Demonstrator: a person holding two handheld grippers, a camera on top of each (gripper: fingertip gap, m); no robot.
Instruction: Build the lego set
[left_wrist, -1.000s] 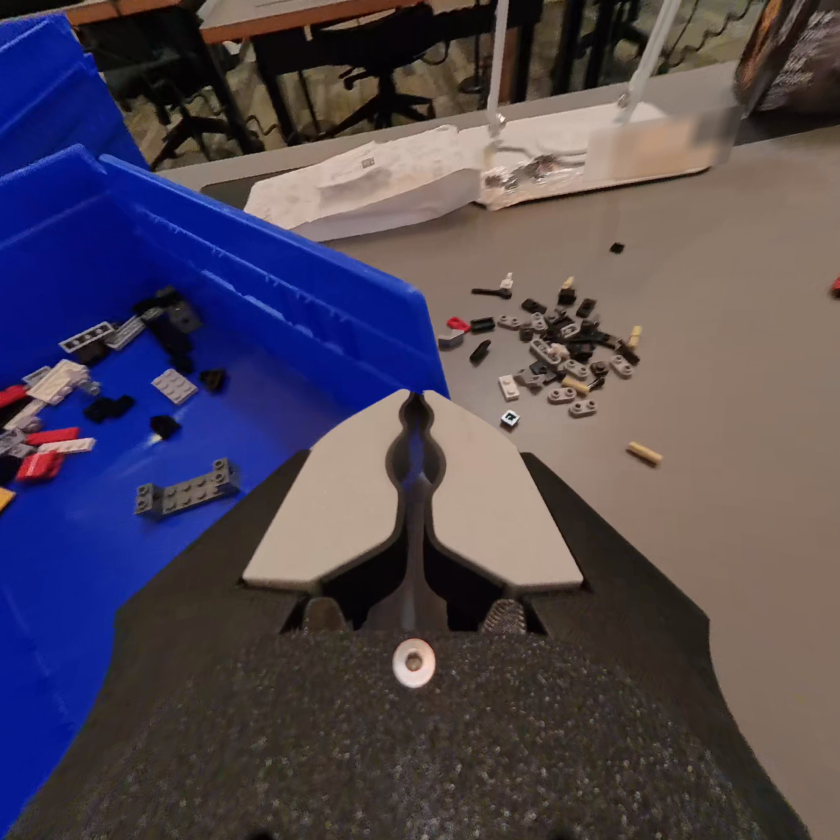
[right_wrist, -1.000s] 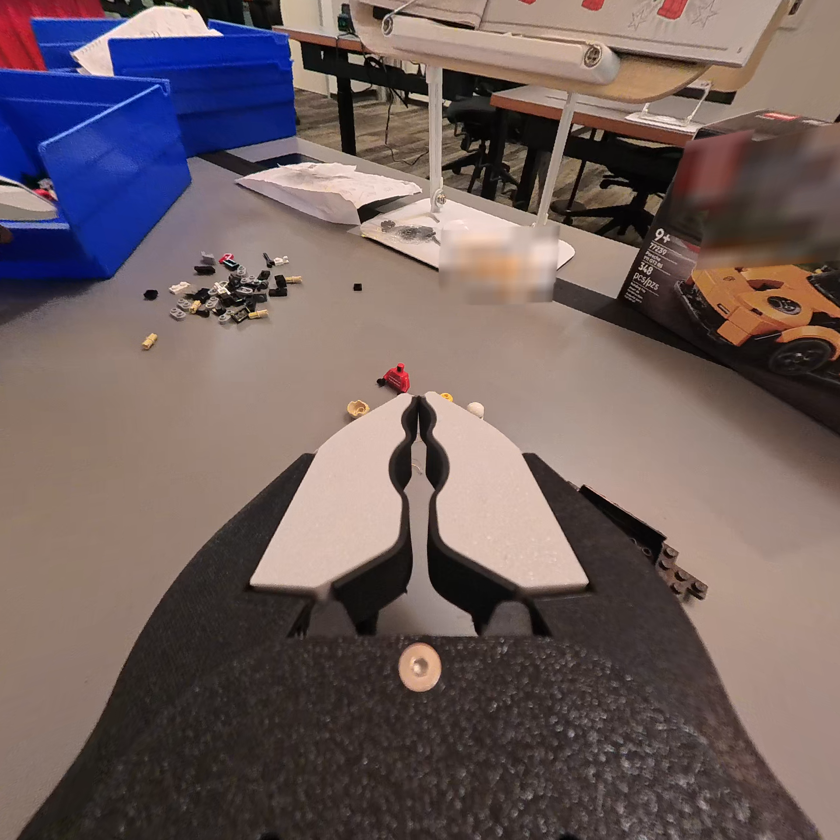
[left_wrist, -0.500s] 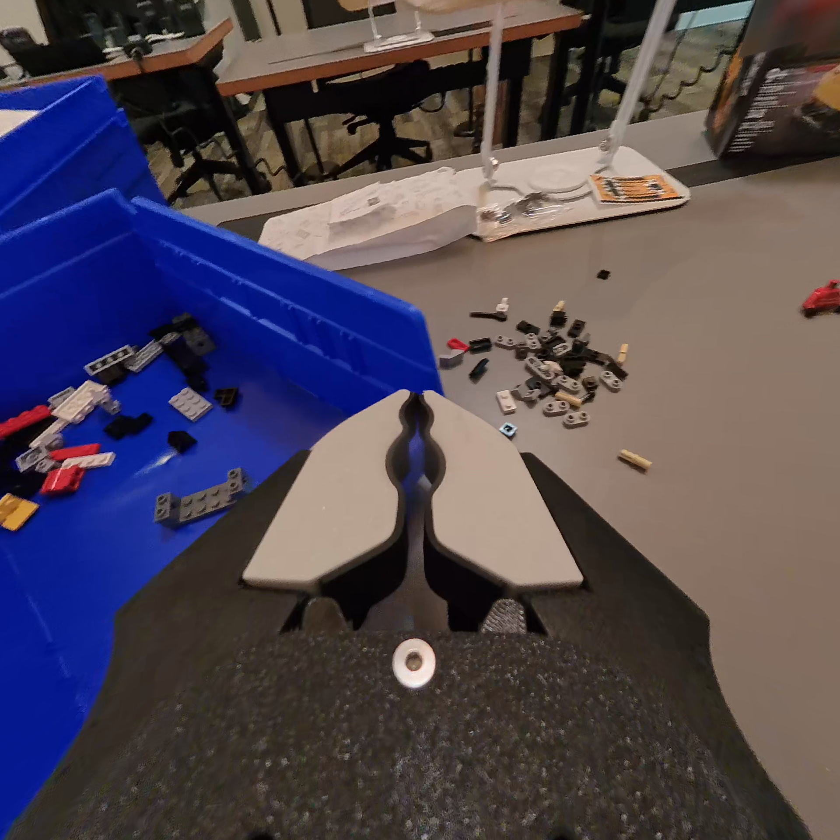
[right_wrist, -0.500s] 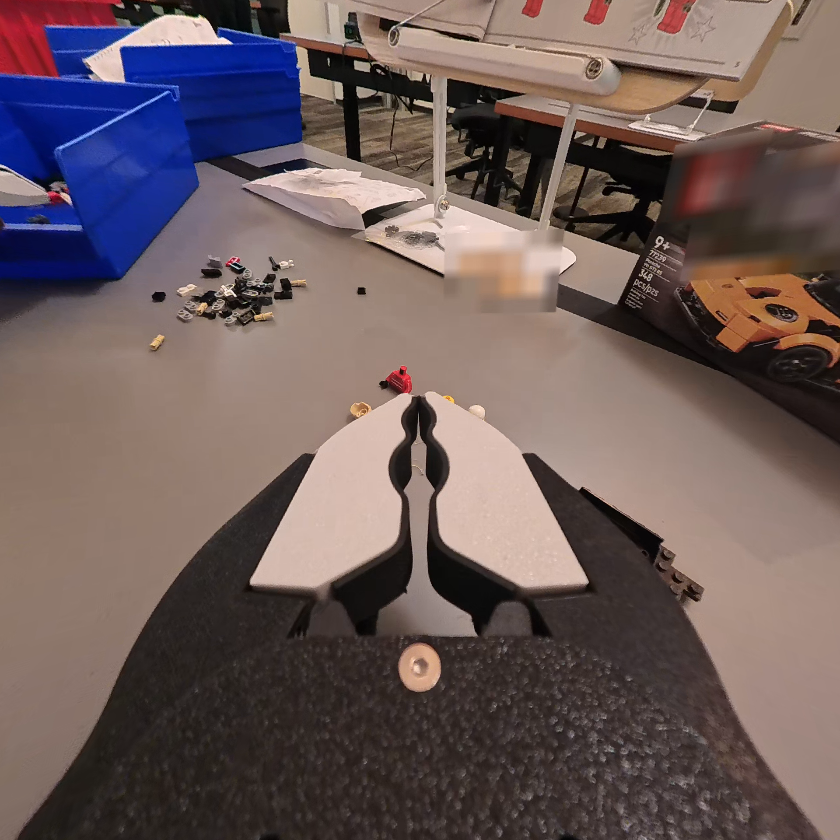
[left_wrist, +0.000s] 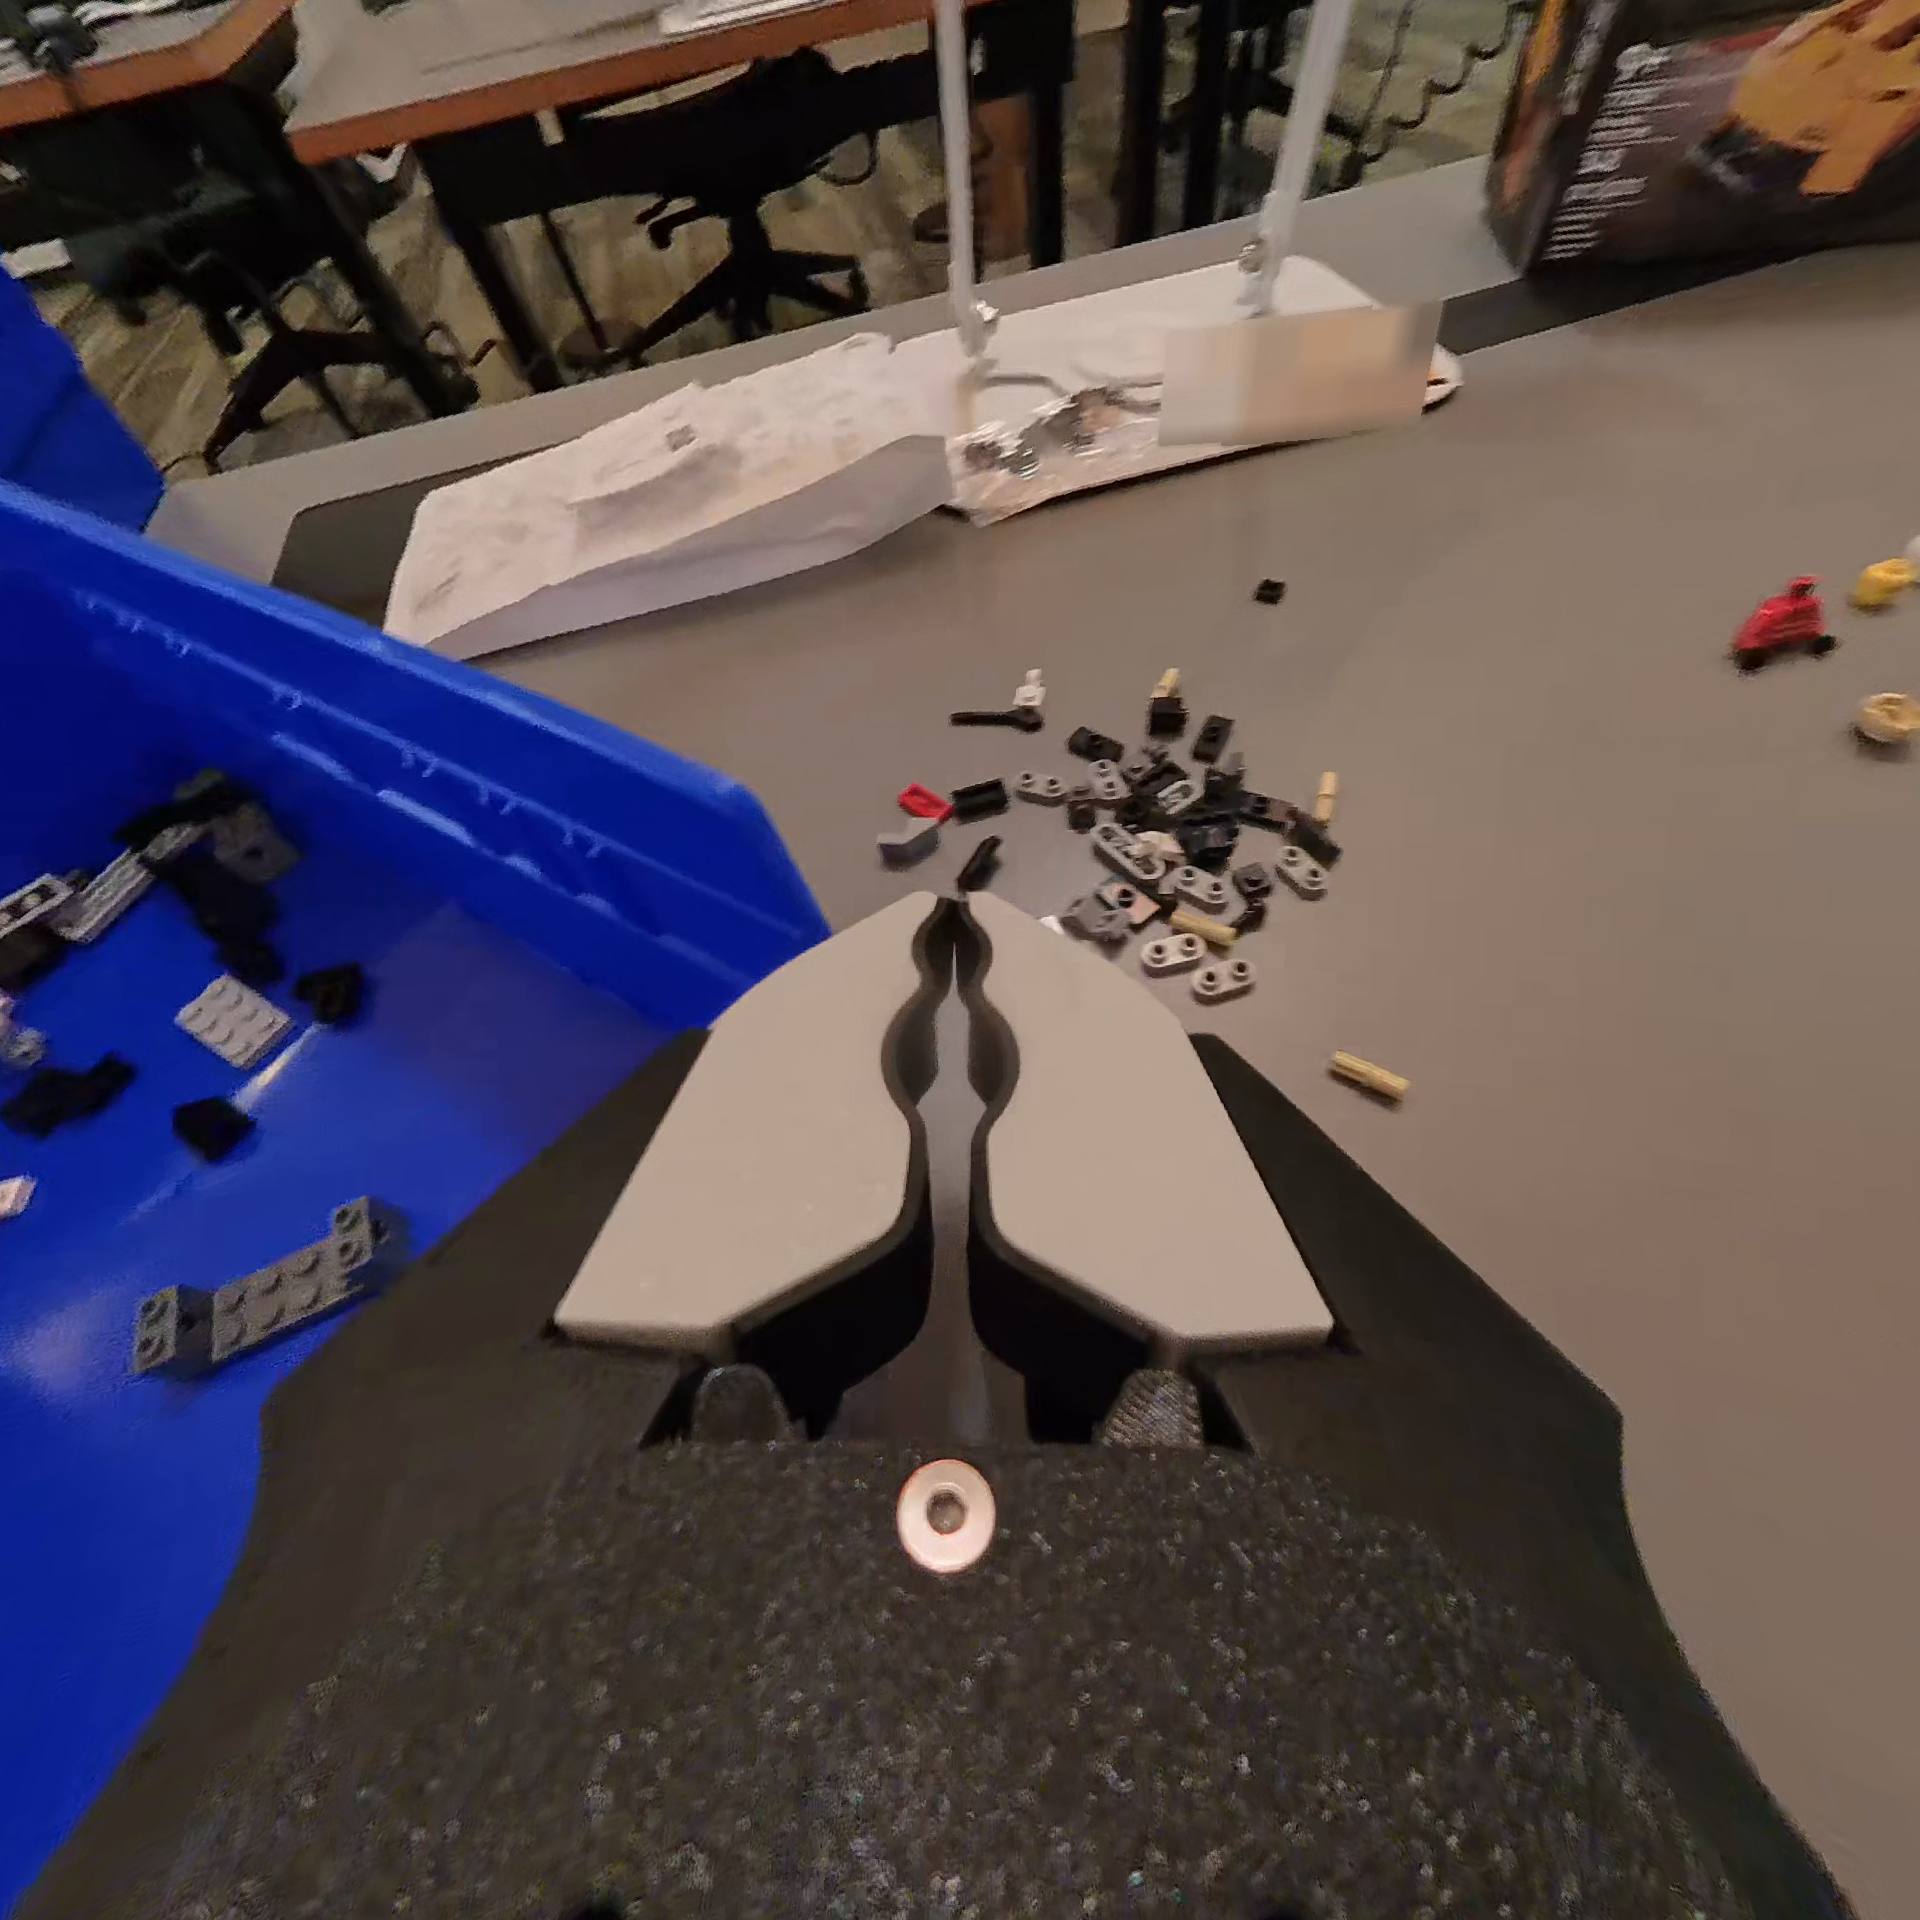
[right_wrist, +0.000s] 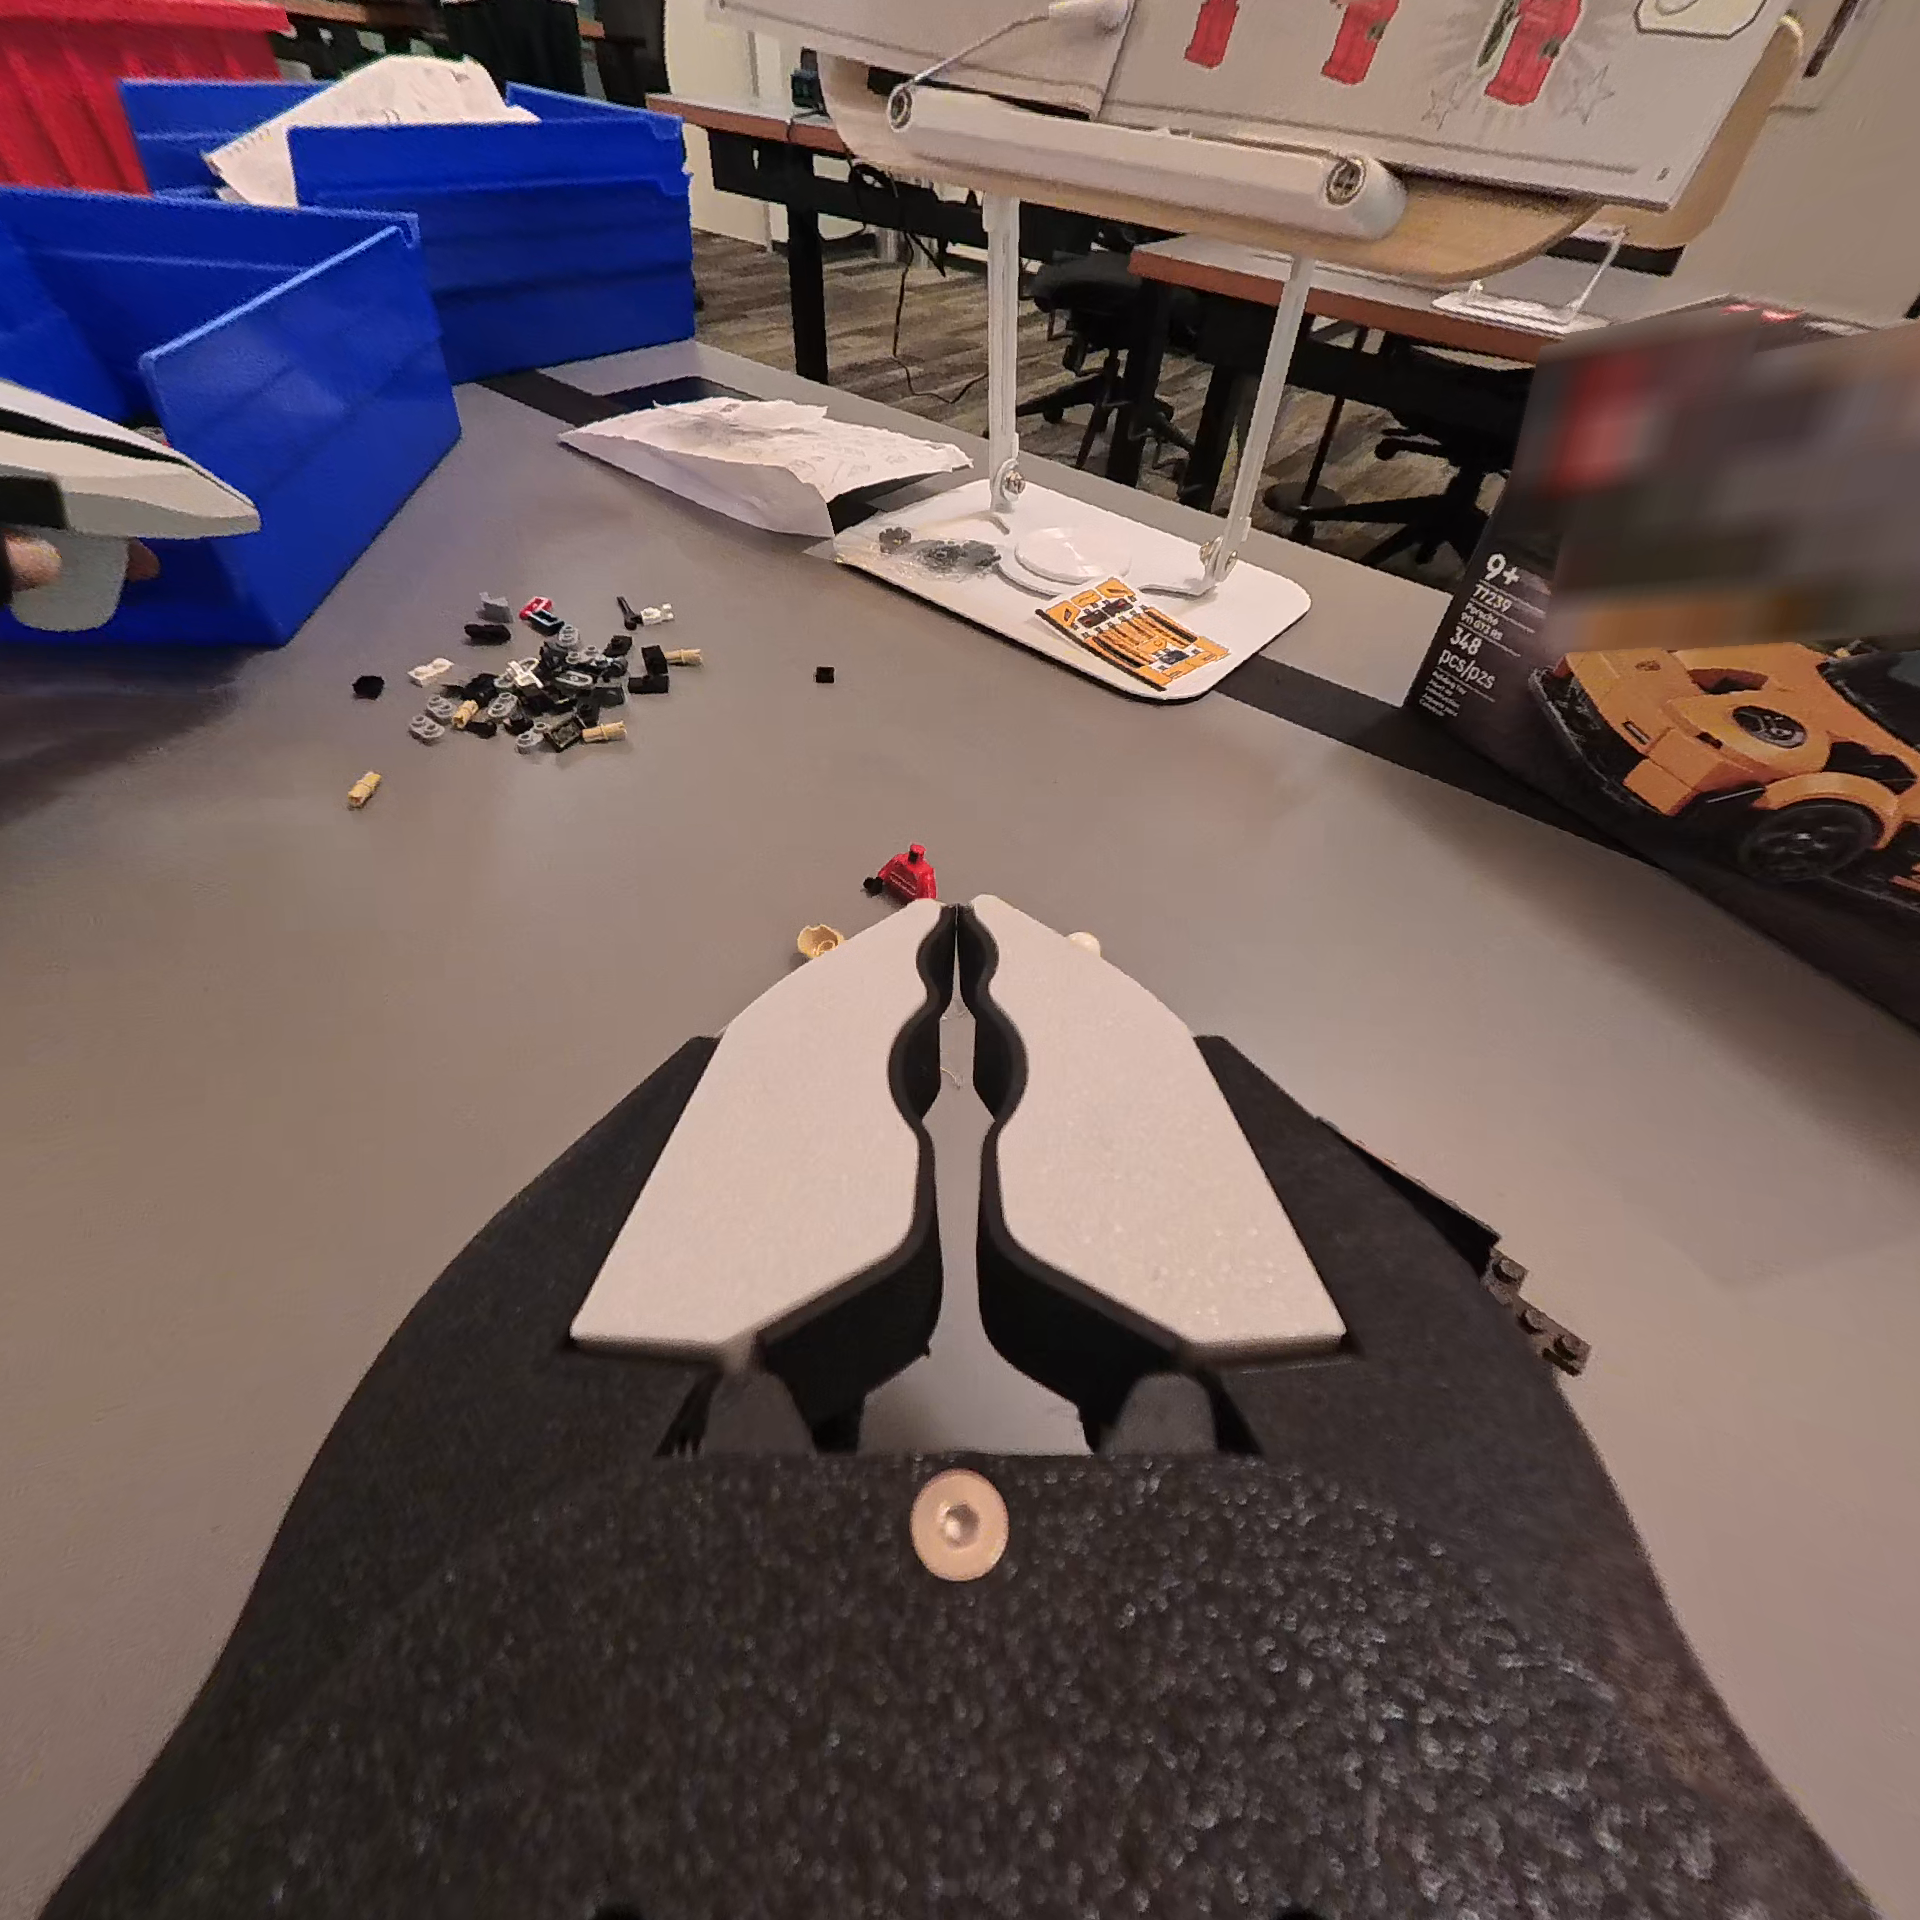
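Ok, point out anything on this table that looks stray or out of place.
One tan peg lies alone, apart from the loose pile of small pieces. A tiny black piece also sits by itself beyond the pile. Nothing looks damaged.

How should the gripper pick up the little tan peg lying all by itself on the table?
Grip the tan peg across its thin middle, coming straight down from above. It lies flat on the gray table, apart from the pile of small pieces, so both long sides look free. Its ends are probably too close together to pinch well.
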